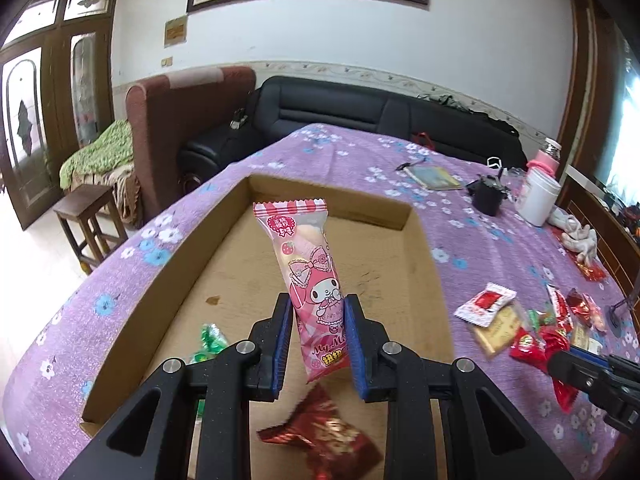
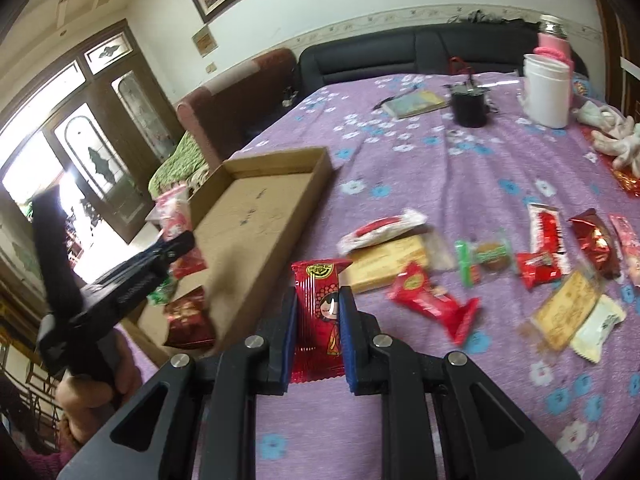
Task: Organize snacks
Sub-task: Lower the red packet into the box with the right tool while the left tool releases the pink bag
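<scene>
My left gripper (image 1: 318,320) is shut on a long pink My Melody snack packet (image 1: 308,280) and holds it upright above the shallow cardboard box (image 1: 424,248). A dark red foil snack (image 1: 324,436) and a green candy (image 1: 210,340) lie in the box's near end. My right gripper (image 2: 318,312) is shut on a red snack packet with a cartoon girl (image 2: 320,316), above the purple cloth just right of the box (image 2: 280,156). The left gripper (image 2: 120,280) shows at the left of the right wrist view.
Several loose snacks (image 2: 500,256) lie scattered on the purple floral cloth (image 2: 400,160) to the right of the box. A white jar (image 2: 546,92), a black cup (image 2: 468,106), a booklet (image 2: 416,104) and white gloves (image 2: 612,132) stand at the far side.
</scene>
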{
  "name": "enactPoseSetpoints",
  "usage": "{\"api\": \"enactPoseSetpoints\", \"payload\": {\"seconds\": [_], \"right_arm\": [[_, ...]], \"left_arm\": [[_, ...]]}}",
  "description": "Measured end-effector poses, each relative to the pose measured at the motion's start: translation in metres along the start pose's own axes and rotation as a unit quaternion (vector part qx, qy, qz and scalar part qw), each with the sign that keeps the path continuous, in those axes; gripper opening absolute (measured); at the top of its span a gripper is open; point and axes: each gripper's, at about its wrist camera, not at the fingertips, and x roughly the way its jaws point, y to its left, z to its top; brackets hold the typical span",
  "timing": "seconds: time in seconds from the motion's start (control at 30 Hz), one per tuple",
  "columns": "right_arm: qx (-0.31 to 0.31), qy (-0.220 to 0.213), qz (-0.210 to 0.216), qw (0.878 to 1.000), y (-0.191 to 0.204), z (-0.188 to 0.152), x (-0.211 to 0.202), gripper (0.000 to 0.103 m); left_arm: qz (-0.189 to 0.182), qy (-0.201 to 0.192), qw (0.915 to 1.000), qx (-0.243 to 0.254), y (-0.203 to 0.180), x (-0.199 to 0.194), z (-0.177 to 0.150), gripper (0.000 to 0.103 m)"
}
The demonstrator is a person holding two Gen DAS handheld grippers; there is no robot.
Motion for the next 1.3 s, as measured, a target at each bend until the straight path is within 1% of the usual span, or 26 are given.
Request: {"api": "enactPoseSetpoints", "payload": {"seconds": [0.1,0.17,0.2,0.27,0.33,0.4,0.5,0.57,0.6,0.63,0.7,0.77,0.83,0.93,1.0,1.1,1.3], "right_arm": [[-0.006,0.017,0.024,1.0,0.022,0.006,0.007,0.019],[-0.015,0.02,0.033,0.999,0.037,0.01,0.011,0.019],[-0.022,0.021,0.034,0.999,0.046,0.012,0.015,0.019],[-0.035,0.022,0.031,0.999,0.064,0.017,0.027,0.019],[-0.042,0.023,0.029,0.998,0.074,0.02,0.038,0.019],[-0.044,0.027,0.026,0.998,0.08,0.022,0.049,0.019],[-0.04,0.031,0.028,0.998,0.083,0.022,0.063,0.019],[-0.045,0.034,0.027,0.998,0.084,0.02,0.068,0.019],[-0.051,0.035,0.026,0.998,0.085,0.019,0.069,0.019],[-0.056,0.036,0.025,0.997,0.086,0.017,0.071,0.019],[-0.055,0.039,0.026,0.997,0.086,0.014,0.074,0.019],[-0.06,0.045,0.027,0.997,0.086,0.012,0.08,0.019],[-0.071,0.048,0.017,0.996,0.087,0.009,0.085,0.019],[-0.072,0.055,0.022,0.996,0.086,0.006,0.088,0.019],[-0.077,0.057,0.018,0.995,0.087,0.003,0.09,0.019],[-0.092,0.053,0.011,0.994,0.091,0.001,0.09,0.02],[-0.093,0.05,0.007,0.994,0.09,-0.001,0.087,0.02]], "left_arm": [[0.001,0.017,0.9998,-0.014,0.008,0.008,-0.001,0.027],[0.005,0.021,0.9996,-0.018,0.01,0.01,-0.001,0.027],[0.017,0.023,0.9995,-0.015,0.009,0.012,-0.002,0.027],[0.021,0.026,0.9993,-0.018,0.011,0.014,-0.002,0.027],[0.043,0.022,0.9986,-0.021,0.015,0.014,-0.002,0.028],[0.047,0.026,0.9982,-0.026,0.019,0.017,-0.002,0.028],[0.061,0.037,0.9969,-0.032,0.023,0.021,-0.003,0.028],[0.06,0.046,0.9962,-0.042,0.028,0.024,-0.003,0.028],[0.066,0.048,0.9957,-0.044,0.029,0.025,-0.003,0.028],[0.078,0.045,0.9949,-0.046,0.031,0.024,-0.003,0.028],[0.084,0.041,0.9944,-0.049,0.033,0.023,-0.002,0.028],[0.084,0.042,0.994,-0.056,0.036,0.023,-0.003,0.028],[0.081,0.047,0.9936,-0.064,0.039,0.024,-0.003,0.028],[0.073,0.054,0.994,-0.061,0.037,0.027,-0.004,0.028],[0.074,0.056,0.9943,-0.053,0.033,0.029,-0.004,0.028],[0.072,0.061,0.9943,-0.05,0.031,0.031,-0.005,0.028],[0.071,0.06,0.9942,-0.055,0.033,0.03,-0.004,0.028]]}}
